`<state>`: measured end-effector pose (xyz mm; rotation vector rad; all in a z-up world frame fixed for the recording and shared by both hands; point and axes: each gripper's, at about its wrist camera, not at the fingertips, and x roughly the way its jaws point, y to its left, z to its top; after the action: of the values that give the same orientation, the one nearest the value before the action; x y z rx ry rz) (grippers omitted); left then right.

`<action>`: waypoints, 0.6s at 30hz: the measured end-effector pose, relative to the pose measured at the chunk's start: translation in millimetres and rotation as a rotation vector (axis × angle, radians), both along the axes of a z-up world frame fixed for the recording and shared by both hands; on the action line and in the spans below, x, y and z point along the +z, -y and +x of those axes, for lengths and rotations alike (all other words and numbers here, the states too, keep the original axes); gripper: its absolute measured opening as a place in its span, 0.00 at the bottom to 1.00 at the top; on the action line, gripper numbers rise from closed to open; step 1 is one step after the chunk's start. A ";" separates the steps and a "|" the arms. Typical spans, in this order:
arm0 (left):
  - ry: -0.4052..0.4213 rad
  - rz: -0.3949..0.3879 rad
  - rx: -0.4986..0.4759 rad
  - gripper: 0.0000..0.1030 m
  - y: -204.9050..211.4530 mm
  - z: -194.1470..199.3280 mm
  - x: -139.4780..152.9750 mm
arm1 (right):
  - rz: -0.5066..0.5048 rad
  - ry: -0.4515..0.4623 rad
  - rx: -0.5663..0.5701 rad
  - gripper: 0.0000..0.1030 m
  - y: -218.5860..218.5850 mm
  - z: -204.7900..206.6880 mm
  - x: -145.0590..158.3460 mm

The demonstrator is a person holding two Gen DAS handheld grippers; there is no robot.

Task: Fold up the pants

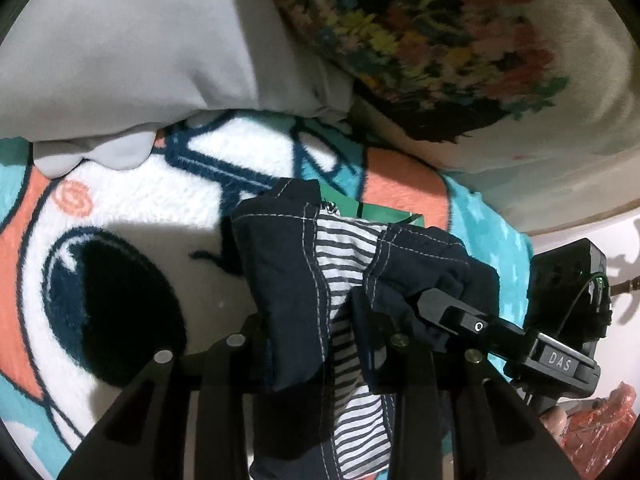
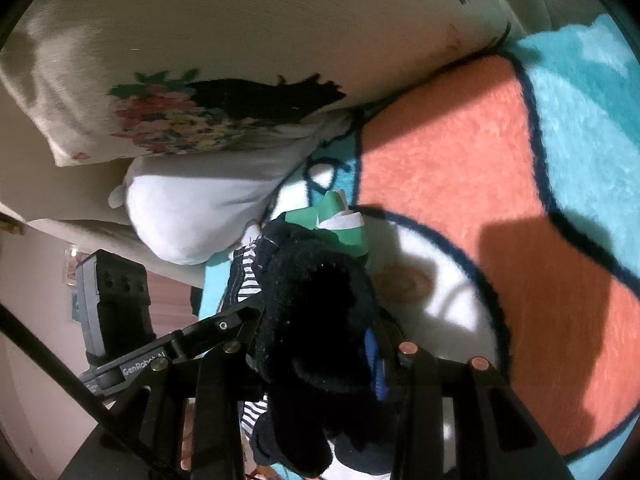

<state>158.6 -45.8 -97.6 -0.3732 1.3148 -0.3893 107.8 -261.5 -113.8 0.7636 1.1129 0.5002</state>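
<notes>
In the left wrist view, the left gripper [image 1: 320,320] is clenched on the pants [image 1: 288,264], a dark navy garment with pale topstitching and a striped lining that shows between its folds. The fabric bunches up between the fingers and hangs down toward 6 o'clock. At 3 o'clock the right gripper [image 1: 448,312] reaches in and its black fingers bite into the same bundle of cloth just beside the left one.

In the right wrist view, the right gripper [image 2: 320,344] is clamped on a thick dark wad of the pants [image 2: 316,300], with the striped lining peeking out at 9 o'clock. The left gripper [image 2: 224,324] comes in from 8 o'clock and touches the bundle. A green and white piece of cloth [image 2: 336,224] sticks out past the pants at 12 o'clock.

The pants are held above a fleece blanket [image 1: 132,208] printed in orange, teal and white. A grey pillow [image 1: 132,60] lies at 11 o'clock in the left view, and a cream pillow with a floral print [image 1: 432,40] at 1 o'clock.
</notes>
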 end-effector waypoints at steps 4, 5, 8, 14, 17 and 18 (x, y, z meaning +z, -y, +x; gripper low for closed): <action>-0.048 0.001 0.043 0.41 -5.9 5.7 -13.7 | -0.078 -0.039 -0.023 0.49 1.0 8.3 -14.8; -0.061 -0.018 0.058 0.41 -10.0 5.2 -13.0 | -0.068 -0.044 -0.025 0.49 2.3 8.3 -16.8; -0.041 -0.024 0.073 0.41 -19.9 -0.4 0.0 | -0.099 -0.005 -0.031 0.57 5.5 1.1 -2.6; 0.009 -0.019 0.120 0.44 -41.5 -19.1 24.4 | -0.189 0.124 -0.127 0.57 22.1 -26.7 46.7; 0.012 -0.010 0.115 0.44 -40.9 -33.8 24.5 | -0.142 0.171 -0.109 0.47 13.8 -42.7 64.0; 0.010 0.003 0.108 0.44 -40.4 -38.0 22.8 | -0.126 0.173 -0.090 0.43 5.3 -45.7 66.0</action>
<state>120.6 -5.4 -74.8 -0.4377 1.2794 -0.2981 62.1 -266.9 -47.8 0.6450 0.9358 0.4081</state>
